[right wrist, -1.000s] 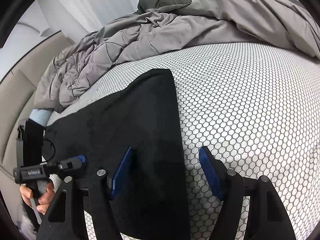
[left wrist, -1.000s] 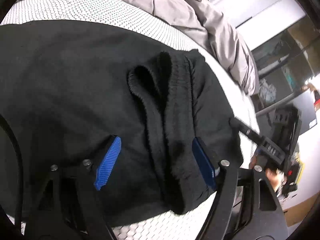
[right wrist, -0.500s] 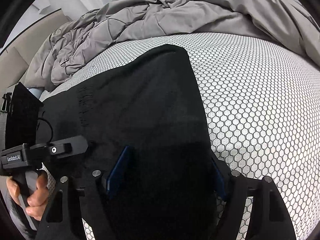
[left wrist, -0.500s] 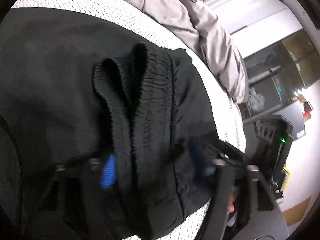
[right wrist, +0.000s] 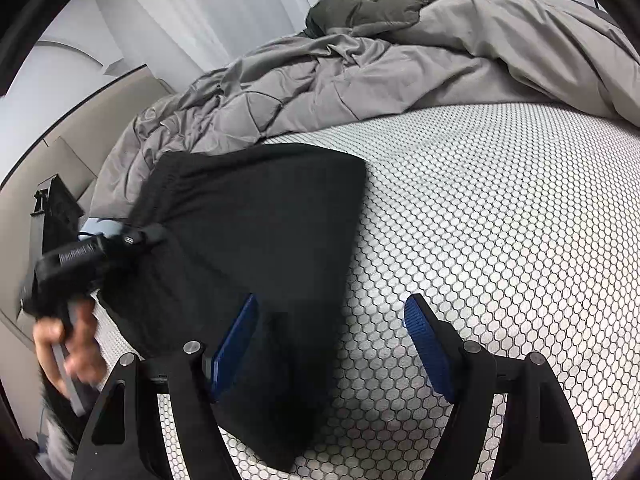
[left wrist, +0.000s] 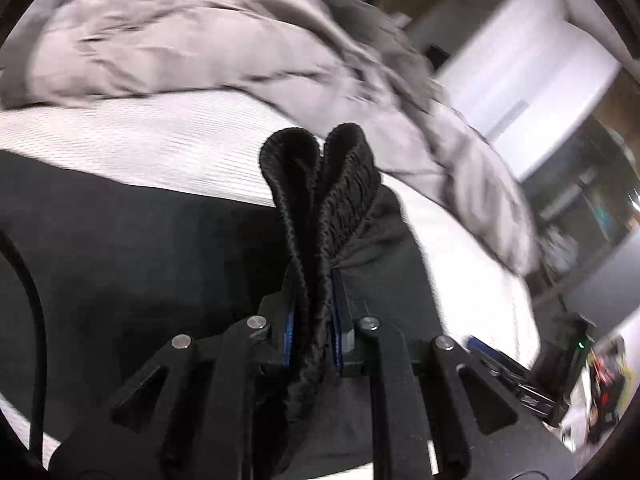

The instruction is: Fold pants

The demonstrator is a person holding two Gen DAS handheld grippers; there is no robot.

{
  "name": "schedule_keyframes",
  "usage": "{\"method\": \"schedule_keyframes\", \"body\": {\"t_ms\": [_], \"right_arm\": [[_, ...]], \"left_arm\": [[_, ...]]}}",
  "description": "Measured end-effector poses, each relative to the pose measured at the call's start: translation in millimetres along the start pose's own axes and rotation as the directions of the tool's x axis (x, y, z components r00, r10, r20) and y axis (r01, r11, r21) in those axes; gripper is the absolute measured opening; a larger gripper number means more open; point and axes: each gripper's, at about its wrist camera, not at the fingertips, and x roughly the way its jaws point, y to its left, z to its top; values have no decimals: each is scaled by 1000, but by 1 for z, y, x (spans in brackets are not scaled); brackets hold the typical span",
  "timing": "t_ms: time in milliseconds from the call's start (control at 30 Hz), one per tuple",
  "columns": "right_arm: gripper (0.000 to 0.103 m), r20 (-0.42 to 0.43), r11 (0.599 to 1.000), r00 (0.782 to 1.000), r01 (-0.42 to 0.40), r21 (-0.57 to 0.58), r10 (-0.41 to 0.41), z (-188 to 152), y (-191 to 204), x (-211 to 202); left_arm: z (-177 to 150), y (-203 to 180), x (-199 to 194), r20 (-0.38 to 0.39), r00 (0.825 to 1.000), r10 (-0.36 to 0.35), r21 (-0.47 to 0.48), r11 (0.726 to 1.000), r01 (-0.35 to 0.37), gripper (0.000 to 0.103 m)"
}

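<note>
Black pants [right wrist: 256, 224] lie on a white honeycomb-patterned mattress [right wrist: 500, 208]. My left gripper [left wrist: 314, 280] is shut on the elastic waistband [left wrist: 320, 184] of the pants and holds it lifted, the bunched band sticking up between the blue pads. In the right wrist view the left gripper [right wrist: 142, 236] shows at the left, gripping the pants' edge. My right gripper [right wrist: 332, 328] is open just above the near end of the pants; its left pad [right wrist: 236, 336] is over the fabric, its right pad [right wrist: 426, 340] over bare mattress.
A rumpled grey duvet [right wrist: 360, 76] is piled along the far side of the bed. A beige headboard or wall panel [right wrist: 24, 200] is at the left. Dark shelving and clutter [left wrist: 580, 208] stand beyond the bed's edge in the left wrist view.
My left gripper has closed on the waistband and lifted it off the mattress. The right gripper has drawn back a little and stays open.
</note>
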Motion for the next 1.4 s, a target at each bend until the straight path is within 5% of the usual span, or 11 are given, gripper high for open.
{"method": "schedule_keyframes", "body": {"t_ms": [233,300,433,533,700,833,1033,1167,1233,1333,1400], "right_arm": [[77,-52,1000,998,24,-19,-25,-5,1,14],[77,-66,999,998,18,-30,-20,-6,3,17],[77,-110,999,993,-34,-15,32,-9,-1,22],[77,-180,995,979,-101,-14,97,-17,0,31],[77,-233,971,946,-239,-25,226,-32,15,45],[48,-291,973,950,-166,-162,114,-43,31,59],[43,-293,947,956,-127,-295,37,-45,31,40],[45,-156,971,983,-123,-203,91,-29,22,17],[45,-80,984,990,-124,-130,114,-23,25,11],[45,-18,977,994,-107,-183,105,-20,54,18],[45,-67,963,993,-116,-245,102,-22,77,35]], "left_arm": [[-10,76,27,-218,975,50,-107,991,-75,26],[-7,77,18,-212,976,54,-85,994,-74,26],[1,64,-12,-125,985,118,-21,992,-121,48],[-2,67,-29,-96,977,188,13,982,-188,48],[-14,62,-39,-96,982,160,106,983,-149,50],[-30,71,-20,-185,968,168,130,981,-145,51],[-33,76,-26,-208,948,241,198,959,-200,51],[-25,67,-64,-35,993,113,147,983,-106,51],[-26,55,-77,50,999,18,141,990,-25,51],[-33,27,-64,17,1000,-17,229,973,13,51],[-45,4,-43,-29,999,-18,309,951,26,51]]}}
